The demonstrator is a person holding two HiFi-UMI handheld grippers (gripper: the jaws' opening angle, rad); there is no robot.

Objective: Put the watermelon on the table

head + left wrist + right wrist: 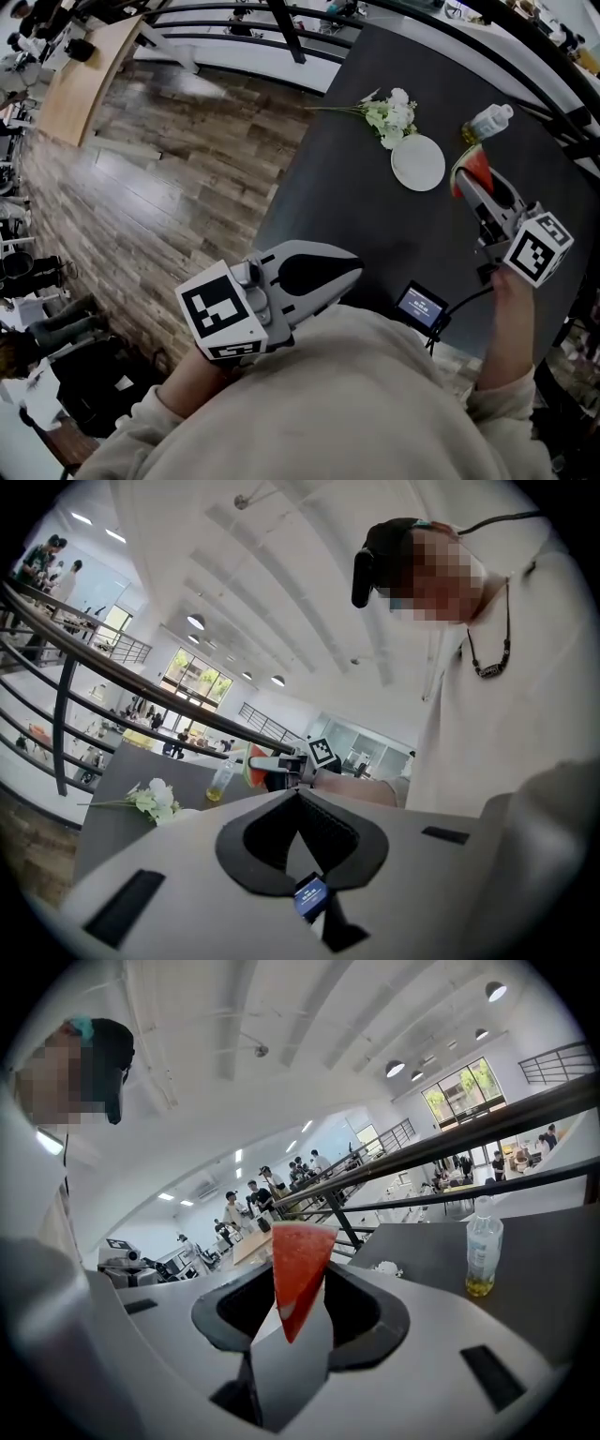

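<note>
A red wedge of watermelon [474,168] with a green rind is held over the right side of the dark table [356,206], and my right gripper [467,184] is shut on it. In the right gripper view the wedge [298,1274] stands upright between the jaws, point down. A white plate [418,162] lies just left of it on the table. My left gripper [351,272] hovers at the table's near edge, shut with nothing in it. From the left gripper [298,794] view, the right gripper [281,764] and its slice [251,766] show ahead.
White flowers [390,114] lie beyond the plate, and a clear bottle of yellowish liquid [487,122] stands behind the watermelon. A small device with a lit screen [421,306] and a cable sits at the table's near edge. Wooden floor [169,187] lies left of the table, with railings behind.
</note>
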